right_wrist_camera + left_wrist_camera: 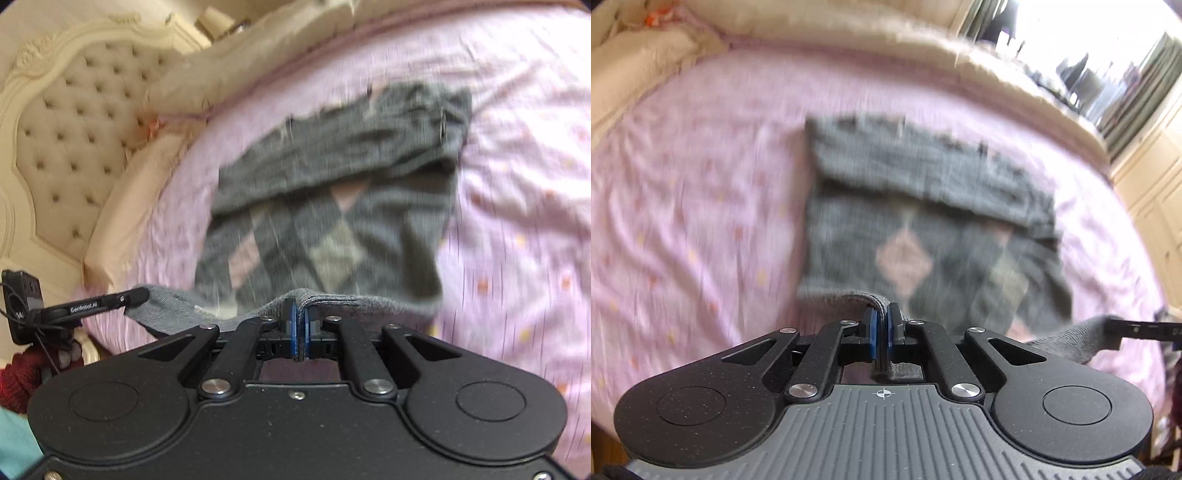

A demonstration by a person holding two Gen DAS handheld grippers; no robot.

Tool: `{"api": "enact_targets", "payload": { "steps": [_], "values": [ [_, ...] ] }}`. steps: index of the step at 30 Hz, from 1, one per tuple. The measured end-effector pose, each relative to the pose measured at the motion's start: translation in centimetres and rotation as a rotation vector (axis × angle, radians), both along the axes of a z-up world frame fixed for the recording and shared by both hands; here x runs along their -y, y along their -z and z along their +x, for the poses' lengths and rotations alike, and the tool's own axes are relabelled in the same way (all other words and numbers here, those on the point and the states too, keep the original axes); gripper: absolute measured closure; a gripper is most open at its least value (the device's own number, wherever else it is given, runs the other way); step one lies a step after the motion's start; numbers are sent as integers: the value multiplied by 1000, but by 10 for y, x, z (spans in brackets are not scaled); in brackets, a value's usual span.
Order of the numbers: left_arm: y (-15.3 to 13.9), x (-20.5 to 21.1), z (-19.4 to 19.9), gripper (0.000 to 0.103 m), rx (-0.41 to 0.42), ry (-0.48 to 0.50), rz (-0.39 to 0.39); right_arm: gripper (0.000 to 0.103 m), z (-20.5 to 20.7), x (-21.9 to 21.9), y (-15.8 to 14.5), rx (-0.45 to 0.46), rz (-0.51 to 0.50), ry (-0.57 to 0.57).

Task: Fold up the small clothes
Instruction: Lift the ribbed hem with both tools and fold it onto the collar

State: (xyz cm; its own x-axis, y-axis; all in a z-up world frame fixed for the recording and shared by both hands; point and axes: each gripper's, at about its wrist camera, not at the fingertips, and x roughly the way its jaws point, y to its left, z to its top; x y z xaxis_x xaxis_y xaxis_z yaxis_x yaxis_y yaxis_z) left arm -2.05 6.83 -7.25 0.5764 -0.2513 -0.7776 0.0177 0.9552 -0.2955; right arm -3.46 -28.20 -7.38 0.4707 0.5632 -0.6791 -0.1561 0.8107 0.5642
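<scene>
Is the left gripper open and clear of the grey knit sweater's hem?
No: the left gripper is shut on the grey knit sweater.

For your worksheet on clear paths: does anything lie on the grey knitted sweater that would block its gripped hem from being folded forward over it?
Nothing visible does. The left gripper and right gripper both pinch the grey knitted sweater's near hem; only its own folded sleeve lies across the far part.

Left wrist view: mounted behind the left gripper [882,325], looking forward and down along its jaws, close above the bed [701,206], facing the window side. Right wrist view: same mounting on the right gripper [300,325], facing the headboard [74,147]. Both views share the grey sweater [923,206] and each catches the other gripper at its edge
</scene>
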Motion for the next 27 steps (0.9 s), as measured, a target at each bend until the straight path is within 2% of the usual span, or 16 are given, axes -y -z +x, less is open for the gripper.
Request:
{"api": "enact_targets", "payload": {
  "steps": [6,9,13,16,19,22,25,26,27],
  "values": [
    [-37,-13,76,98,133,-14,-30,92,68,2,-24,93,13,107],
    [-44,-13,122,98,181,-9,-29,92,110,2,-25,108,4,152],
    [-41,-14,184,100,221,-17,-14,92,165,-1,-14,97,-58,192],
    [-26,-20,227,100,203,-41,-18,92,204,-3,6,49,-92,209],
    [-7,-21,259,100,177,-49,13,92,234,-9,27,17,-145,202],
    [10,-20,278,99,126,6,26,91,256,-12,45,-25,-201,213],
    [29,-14,281,95,57,74,12,85,264,-9,59,-64,-232,262],
    [36,-13,280,90,33,96,14,85,263,-7,61,-64,-228,282],
    [42,-11,278,76,14,115,17,84,261,-4,62,-57,-223,300]
  ]
}}
